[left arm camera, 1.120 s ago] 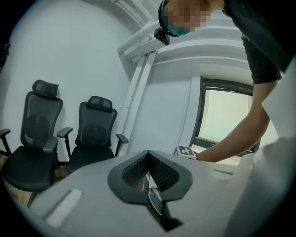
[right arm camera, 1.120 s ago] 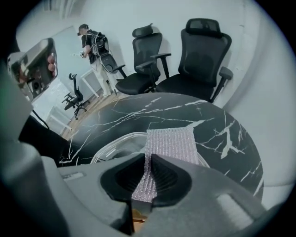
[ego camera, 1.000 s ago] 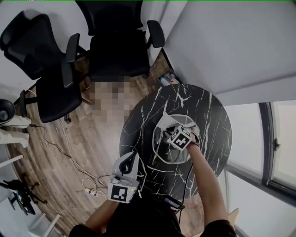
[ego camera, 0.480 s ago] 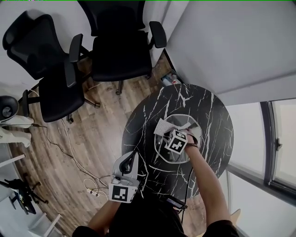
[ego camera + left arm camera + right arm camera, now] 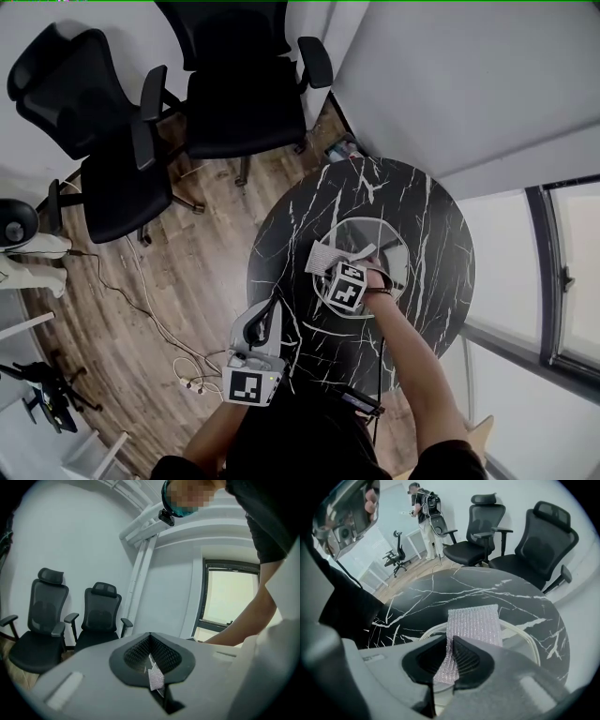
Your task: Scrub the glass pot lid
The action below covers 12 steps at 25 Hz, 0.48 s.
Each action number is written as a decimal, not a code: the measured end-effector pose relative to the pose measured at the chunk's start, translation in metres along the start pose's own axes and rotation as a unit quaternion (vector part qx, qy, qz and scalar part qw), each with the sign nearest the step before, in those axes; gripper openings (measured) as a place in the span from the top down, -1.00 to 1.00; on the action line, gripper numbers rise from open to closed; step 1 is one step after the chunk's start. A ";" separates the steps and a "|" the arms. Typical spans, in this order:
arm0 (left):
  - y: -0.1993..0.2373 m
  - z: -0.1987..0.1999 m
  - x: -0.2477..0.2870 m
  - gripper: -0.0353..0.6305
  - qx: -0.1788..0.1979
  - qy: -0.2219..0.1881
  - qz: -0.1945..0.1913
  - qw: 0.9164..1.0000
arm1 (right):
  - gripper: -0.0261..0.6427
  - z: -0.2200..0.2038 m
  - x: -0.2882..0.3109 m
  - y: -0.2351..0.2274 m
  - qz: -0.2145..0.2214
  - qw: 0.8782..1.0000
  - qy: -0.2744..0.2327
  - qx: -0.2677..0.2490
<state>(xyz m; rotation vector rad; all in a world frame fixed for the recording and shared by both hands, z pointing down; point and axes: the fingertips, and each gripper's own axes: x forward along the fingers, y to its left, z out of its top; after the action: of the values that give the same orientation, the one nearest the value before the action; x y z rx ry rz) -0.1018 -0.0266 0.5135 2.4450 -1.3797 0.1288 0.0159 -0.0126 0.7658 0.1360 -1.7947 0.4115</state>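
Black short-sleeve tee (image 5: pixel 309 445); L gripper (image 5: pixel 151 660) & R gripper (image 5: pixel 450 654) grey w/ b&w marker cubes (image 5: pixel 248 386).

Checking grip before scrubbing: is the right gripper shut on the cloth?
Shut on it: the right gripper pinches the silvery scrubbing cloth, which lies over the glass lid.

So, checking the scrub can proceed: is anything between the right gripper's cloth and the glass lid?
Nothing visible. The right gripper clamps the mesh cloth, which drapes straight onto the glass lid, with nothing between them.
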 end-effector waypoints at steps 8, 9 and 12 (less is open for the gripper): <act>0.000 0.011 -0.014 0.89 0.002 -0.025 0.014 1.000 | 0.78 -0.008 0.009 0.029 -0.021 0.999 0.026 -0.006; -0.001 0.010 -0.016 0.89 0.003 -0.025 0.014 1.000 | 0.78 -0.010 0.011 0.035 -0.024 0.999 0.029 -0.005; -0.006 0.011 -0.020 0.89 0.000 -0.029 0.013 0.999 | 0.78 -0.016 0.015 0.050 -0.027 0.999 0.030 0.004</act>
<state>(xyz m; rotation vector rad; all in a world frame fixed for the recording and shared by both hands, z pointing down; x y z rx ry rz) -0.1085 -0.0112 0.4971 2.4499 -1.4374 0.0651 0.0110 0.0412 0.7730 0.1760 -1.7271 0.3813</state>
